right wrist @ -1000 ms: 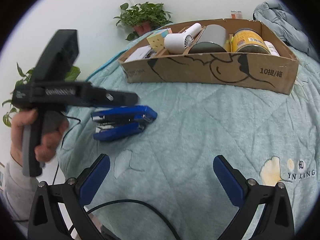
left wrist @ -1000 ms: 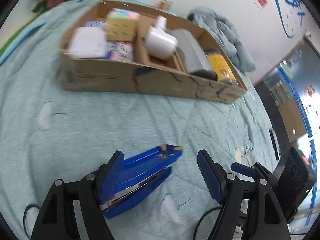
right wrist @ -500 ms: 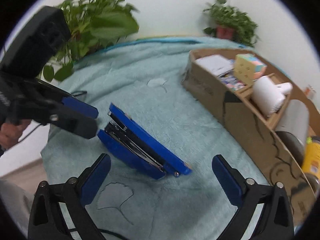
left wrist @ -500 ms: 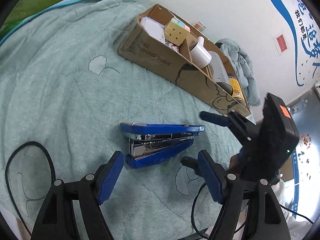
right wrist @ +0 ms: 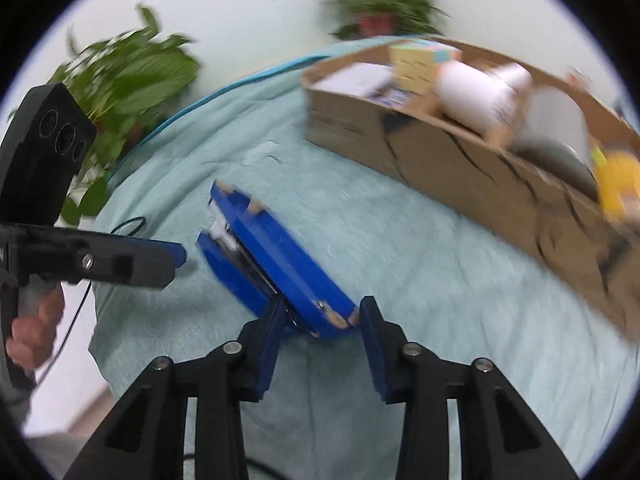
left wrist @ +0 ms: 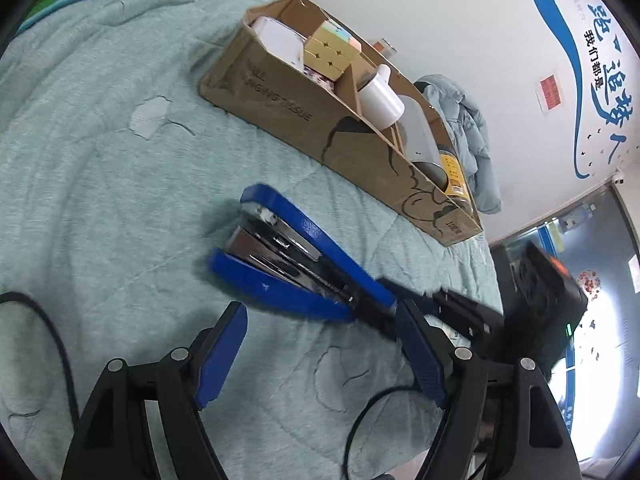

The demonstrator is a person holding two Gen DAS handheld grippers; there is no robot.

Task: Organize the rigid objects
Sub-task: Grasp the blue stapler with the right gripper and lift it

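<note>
A big pale green blanket (left wrist: 100, 168) covered almost all of both views. On it, in the upper middle of the left wrist view, sat a long cardboard box (left wrist: 320, 120) with walls inside that split it into parts. In the box were a white flat thing (left wrist: 280, 42), a pastel cube puzzle (left wrist: 328, 50), a white roll (left wrist: 378, 94), a grey can (left wrist: 420, 136) and a yellow tin (left wrist: 452, 168). Two green plants (right wrist: 120, 76) stood by the wall at the top of the right wrist view.

The blue stapler (right wrist: 276, 264) lay on the blanket in the middle of both views, near the box but not touching it.

The right gripper (right wrist: 320, 320) was at the bottom middle of its own view. Its jaws were closing around the hinge end of the stapler. That end sat between the blue pads, which looked to be right against it.

The left gripper (left wrist: 320, 352) was at the bottom of its own view. It stood partly open with nothing between its fingers, just below the stapler. A hand (right wrist: 32, 328) held its handle at the left edge of the right wrist view.
</note>
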